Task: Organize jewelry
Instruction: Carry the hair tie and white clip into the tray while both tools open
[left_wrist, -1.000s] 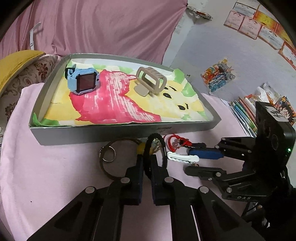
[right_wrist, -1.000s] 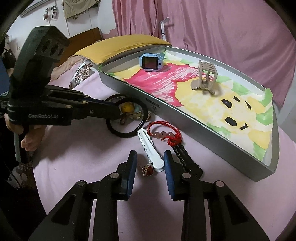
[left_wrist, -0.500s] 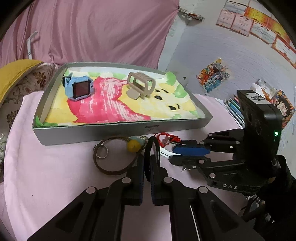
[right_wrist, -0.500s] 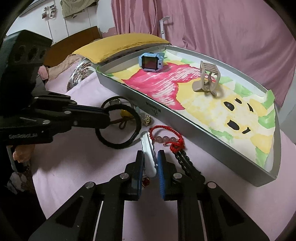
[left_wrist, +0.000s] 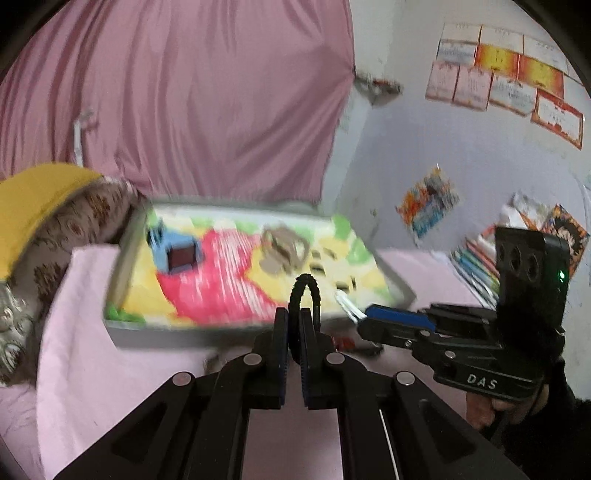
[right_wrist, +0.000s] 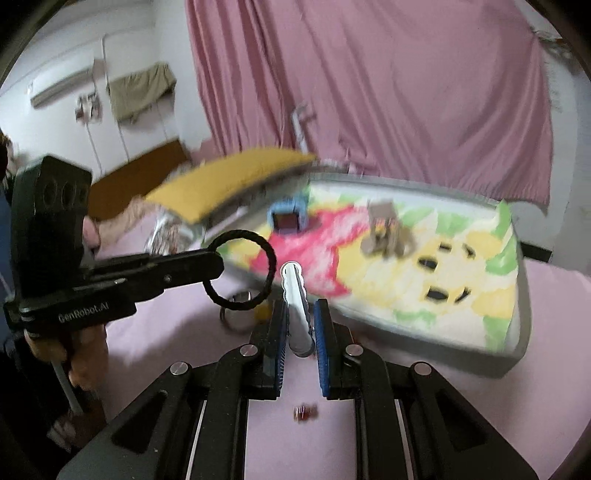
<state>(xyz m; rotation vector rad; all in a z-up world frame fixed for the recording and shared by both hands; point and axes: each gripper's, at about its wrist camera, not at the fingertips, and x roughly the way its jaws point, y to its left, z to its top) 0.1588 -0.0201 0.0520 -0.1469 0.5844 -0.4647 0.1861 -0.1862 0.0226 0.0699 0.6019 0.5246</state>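
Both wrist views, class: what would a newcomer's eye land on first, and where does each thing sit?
First, the tray with its bright red-and-yellow drawing, holding a blue watch and a beige clip. Then the two grippers in front of it: the left gripper is shut on a black hair tie, and the right gripper on a white hair clip. A small red ring lies on the pink cloth below the right gripper.

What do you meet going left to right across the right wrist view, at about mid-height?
Left hand-held gripper → black braided hair tie → white wavy hair clip → beige claw clip.
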